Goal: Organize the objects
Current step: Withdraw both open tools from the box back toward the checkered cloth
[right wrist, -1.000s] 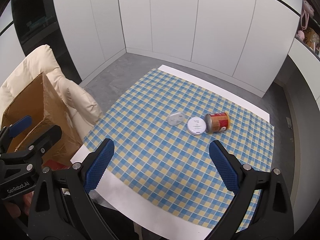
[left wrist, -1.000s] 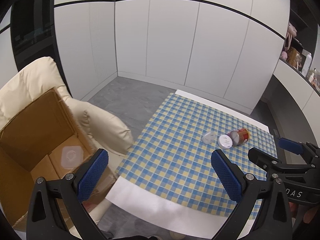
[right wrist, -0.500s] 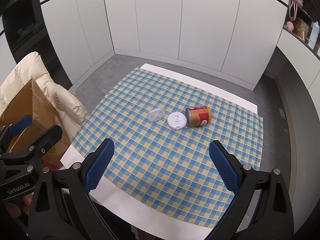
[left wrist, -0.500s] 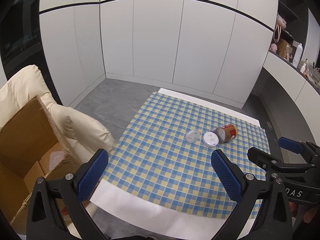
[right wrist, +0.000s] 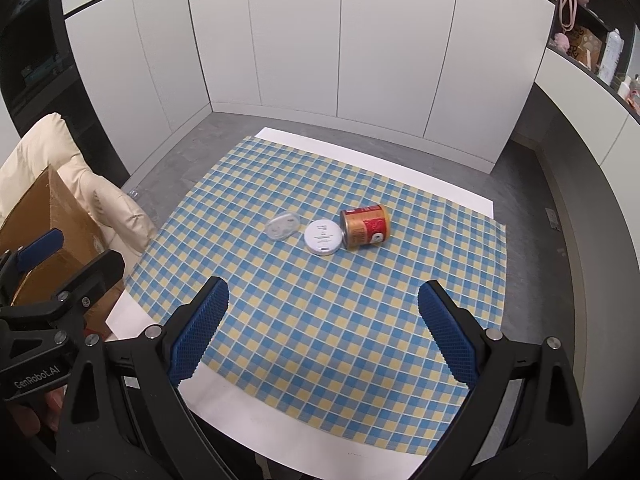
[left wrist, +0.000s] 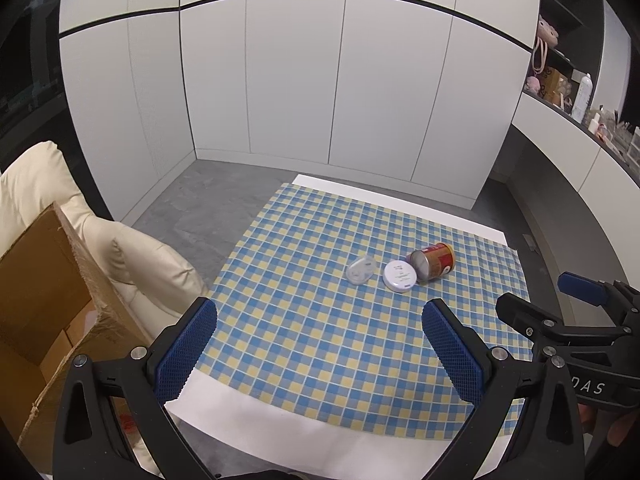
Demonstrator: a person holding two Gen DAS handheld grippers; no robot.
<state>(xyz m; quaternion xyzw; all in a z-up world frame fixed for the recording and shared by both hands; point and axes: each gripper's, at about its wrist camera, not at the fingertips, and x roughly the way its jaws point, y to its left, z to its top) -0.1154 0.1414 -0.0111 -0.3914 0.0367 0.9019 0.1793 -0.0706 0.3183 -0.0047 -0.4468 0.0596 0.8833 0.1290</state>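
Note:
A red and gold can point(left wrist: 434, 261) point(right wrist: 365, 225) lies on its side on the blue and yellow checked cloth point(left wrist: 320, 320) point(right wrist: 320, 300). A white round lid point(left wrist: 399, 276) point(right wrist: 323, 237) lies against its left end. A clear plastic lid point(left wrist: 361, 270) point(right wrist: 284, 226) lies left of that. My left gripper point(left wrist: 320, 354) is open and empty, above the near part of the cloth. My right gripper point(right wrist: 322, 334) is open and empty, also short of the objects. Each gripper shows at the edge of the other's view.
An open cardboard box point(left wrist: 44, 300) point(right wrist: 52, 220) rests on a cream armchair point(left wrist: 140, 264) point(right wrist: 100, 196) left of the table. The white table edge point(left wrist: 304, 436) lies near me. White cabinet walls stand behind; shelves with items point(left wrist: 560, 80) are at the right.
Both views swung right, away from the box, and the can and lids now sit nearer the middle. The inside of the box has left the left wrist view. Both grippers stayed open.

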